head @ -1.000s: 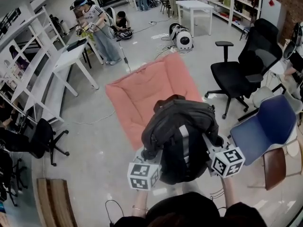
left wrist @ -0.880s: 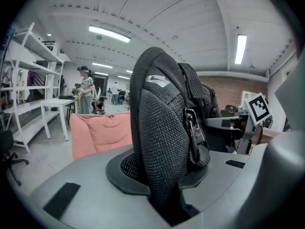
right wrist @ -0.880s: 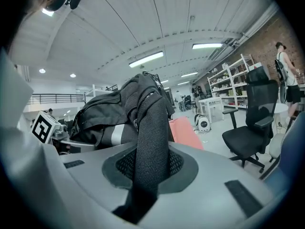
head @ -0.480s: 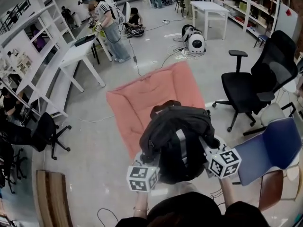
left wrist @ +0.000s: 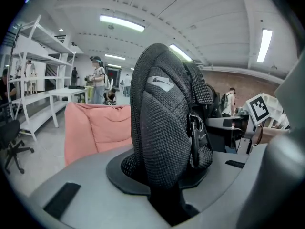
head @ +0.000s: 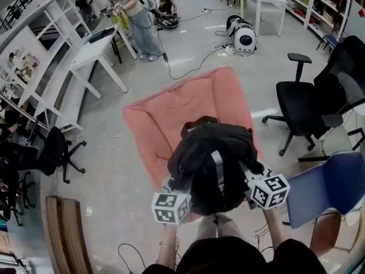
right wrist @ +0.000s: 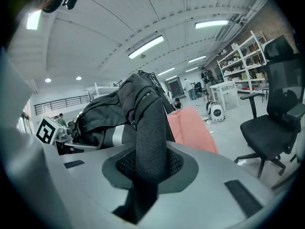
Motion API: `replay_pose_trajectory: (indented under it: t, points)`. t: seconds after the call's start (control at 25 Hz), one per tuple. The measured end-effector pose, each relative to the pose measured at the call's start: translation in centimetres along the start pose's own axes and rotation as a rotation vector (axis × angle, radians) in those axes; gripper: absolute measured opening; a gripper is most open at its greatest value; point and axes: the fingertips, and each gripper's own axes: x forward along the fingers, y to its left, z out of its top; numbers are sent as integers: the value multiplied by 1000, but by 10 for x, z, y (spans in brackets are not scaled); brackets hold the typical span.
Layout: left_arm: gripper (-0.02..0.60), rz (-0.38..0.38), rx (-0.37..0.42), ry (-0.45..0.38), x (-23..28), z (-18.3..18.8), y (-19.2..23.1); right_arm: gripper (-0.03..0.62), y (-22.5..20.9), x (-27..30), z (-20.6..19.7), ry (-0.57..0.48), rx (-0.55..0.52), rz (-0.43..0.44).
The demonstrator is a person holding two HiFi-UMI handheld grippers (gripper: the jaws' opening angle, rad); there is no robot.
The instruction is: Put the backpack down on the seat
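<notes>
A black backpack (head: 214,164) with a grey stripe hangs in the air between my two grippers, over the near edge of the salmon-pink cushioned seat (head: 171,104) on the floor. My left gripper (head: 174,186) is shut on a mesh shoulder strap (left wrist: 159,128) at the pack's left side. On the right side, my right gripper (head: 248,174) is shut on the other mesh strap (right wrist: 150,137). The left gripper view shows the pink seat (left wrist: 93,128) just behind the strap, with the left gripper (left wrist: 164,197) pinching it. In the right gripper view the seat (right wrist: 193,128) lies past the right gripper (right wrist: 143,194).
A black office chair (head: 302,104) and a blue chair (head: 328,184) stand to the right of the seat. At the left are a white table (head: 94,53), shelving, a black chair (head: 54,153) and a wooden bench (head: 65,236). A person (head: 137,10) stands far back; cables trail across the floor.
Both grippers have carried the backpack forward and a little lower toward the pink seat, which now lies closer under the pack. The grips on the straps are unchanged.
</notes>
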Motion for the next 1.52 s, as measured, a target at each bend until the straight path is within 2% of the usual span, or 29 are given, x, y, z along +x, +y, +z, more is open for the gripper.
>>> replay_pose_trajectory:
  t: [0.32,0.76,1.04,1.52]
  points:
    - [107,-13,-12,77,61,-20,34,67,-36,58,-32,43,85,-18]
    - [107,-39,-45,142,134,-46,70,67,-76,120,-66,100,123,-22]
    - [107,-36,-52,140,170,-48,94,67,-95,158,-71,90,149,-11]
    - [114,-13,-41,123,225,-44,133,67,-124,219,-73,85,120,-24]
